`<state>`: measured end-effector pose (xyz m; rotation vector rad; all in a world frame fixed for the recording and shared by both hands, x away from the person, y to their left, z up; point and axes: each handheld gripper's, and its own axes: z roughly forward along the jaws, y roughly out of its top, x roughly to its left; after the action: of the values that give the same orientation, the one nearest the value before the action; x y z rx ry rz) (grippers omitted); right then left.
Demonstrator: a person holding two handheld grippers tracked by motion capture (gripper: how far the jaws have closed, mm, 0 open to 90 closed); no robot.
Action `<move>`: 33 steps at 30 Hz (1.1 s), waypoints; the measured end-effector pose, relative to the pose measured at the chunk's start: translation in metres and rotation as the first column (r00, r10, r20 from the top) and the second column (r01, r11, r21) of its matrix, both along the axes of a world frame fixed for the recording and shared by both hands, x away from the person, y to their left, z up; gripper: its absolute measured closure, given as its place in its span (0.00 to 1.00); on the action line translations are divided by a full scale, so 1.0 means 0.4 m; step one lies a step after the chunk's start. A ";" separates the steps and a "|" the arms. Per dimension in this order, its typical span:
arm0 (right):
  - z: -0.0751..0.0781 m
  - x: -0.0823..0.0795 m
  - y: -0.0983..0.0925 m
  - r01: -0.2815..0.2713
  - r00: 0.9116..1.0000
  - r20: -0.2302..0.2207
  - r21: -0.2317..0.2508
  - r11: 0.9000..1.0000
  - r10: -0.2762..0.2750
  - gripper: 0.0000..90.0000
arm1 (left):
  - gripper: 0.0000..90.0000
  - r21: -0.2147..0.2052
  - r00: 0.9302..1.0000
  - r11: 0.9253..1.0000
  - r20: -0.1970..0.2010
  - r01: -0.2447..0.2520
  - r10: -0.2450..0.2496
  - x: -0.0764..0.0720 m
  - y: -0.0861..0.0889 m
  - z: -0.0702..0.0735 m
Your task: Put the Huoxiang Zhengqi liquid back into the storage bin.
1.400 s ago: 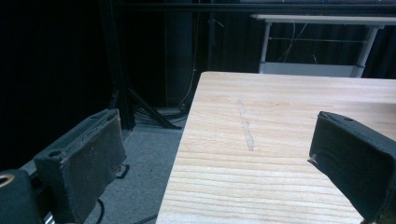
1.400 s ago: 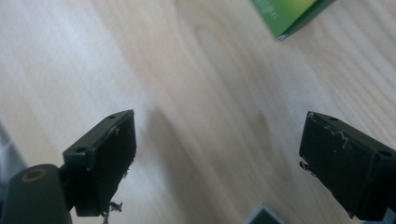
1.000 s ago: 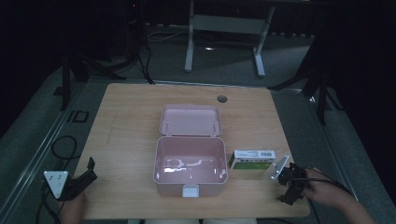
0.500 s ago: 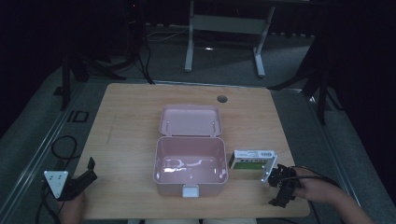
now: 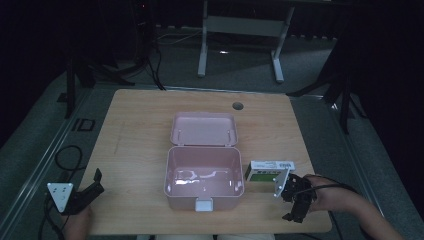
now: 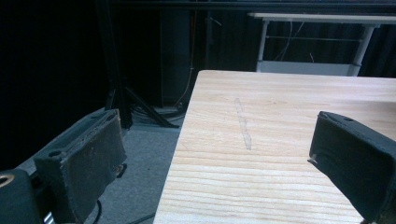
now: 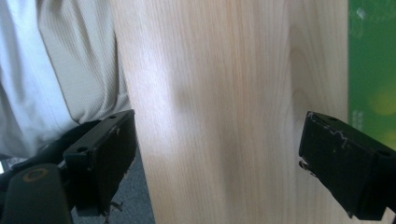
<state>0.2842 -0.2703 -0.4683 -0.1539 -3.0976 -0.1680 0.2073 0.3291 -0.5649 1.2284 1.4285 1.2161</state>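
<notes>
Light wooden rectangular table (image 5: 140, 145): bears all items. Pink plastic box (image 5: 204, 180), 1 unit, centre, hinged lid (image 5: 204, 129) lying open behind it. Green-and-white cardboard carton (image 5: 270, 170), 1 unit, flat just right of the box. Right gripper (image 5: 294, 197): beside the carton's near edge, jaws wide, empty. Left gripper (image 5: 93, 185): near-left table edge, jaws wide, empty.

A pink plastic box (image 5: 204, 175) sits mid-counter, lid open toward 12 o'clock. A green-and-white carton (image 5: 270, 170) lies flat beside it at 3 o'clock.
</notes>
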 end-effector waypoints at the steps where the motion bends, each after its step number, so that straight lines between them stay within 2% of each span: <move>1: 0.006 0.001 0.006 -0.010 1.000 0.008 -0.002 1.000 0.010 0.12 | 0.04 -0.001 1.000 1.000 0.000 0.000 0.000 0.000 0.000 0.000; 3: 0.016 0.004 0.015 -0.019 1.000 -0.004 0.002 1.000 0.019 0.12 | 0.04 -0.002 1.000 1.000 0.000 0.000 0.000 0.000 0.000 0.000; 12: 0.066 0.026 0.056 -0.040 0.998 0.041 -0.006 0.999 0.040 0.12 | 0.04 -0.004 1.000 1.000 0.000 0.001 -0.001 0.000 0.000 0.000; 15: 0.075 0.034 0.064 -0.047 0.998 0.033 -0.018 0.999 0.047 0.14 | 0.04 -0.004 1.000 1.000 0.000 0.002 -0.002 0.000 0.000 0.000; 16: 0.078 0.037 0.066 -0.047 0.998 0.045 -0.023 0.999 0.048 0.14 | 0.04 -0.004 1.000 1.000 0.000 0.002 -0.002 0.000 0.000 0.000; 20: 0.084 0.047 0.071 -0.047 0.998 0.047 -0.028 0.999 0.048 0.14 | 0.04 -0.006 1.000 1.000 0.001 0.002 -0.002 0.000 0.000 0.000; 22: 0.098 0.058 0.076 -0.050 0.996 0.070 -0.026 0.998 0.052 0.14 | 0.04 -0.003 1.000 1.000 -0.002 0.003 -0.003 0.001 0.000 0.000; 27: 0.108 0.084 0.081 -0.060 0.994 0.094 -0.045 0.997 0.064 0.15 | 0.04 -0.003 1.000 1.000 0.000 0.002 -0.002 0.000 0.000 0.000; 29: 0.114 0.094 0.082 -0.074 0.989 0.123 -0.051 0.996 0.080 0.15 | 0.04 -0.005 1.000 1.000 0.000 0.004 -0.004 0.000 0.001 0.000; 31: 0.118 0.101 0.082 -0.075 0.989 0.124 -0.044 0.996 0.080 0.15 | 0.04 -0.006 1.000 1.000 -0.001 0.004 -0.004 0.001 0.001 0.000; 33: 0.129 0.125 0.082 -0.065 0.990 0.126 -0.046 0.997 0.071 0.16 | 0.04 -0.005 1.000 1.000 -0.002 0.005 -0.005 0.001 0.001 0.000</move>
<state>0.3342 -0.2376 -0.4169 -0.0396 -3.2292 -0.1154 0.2076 0.3296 -0.5649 1.2299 1.4284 1.2076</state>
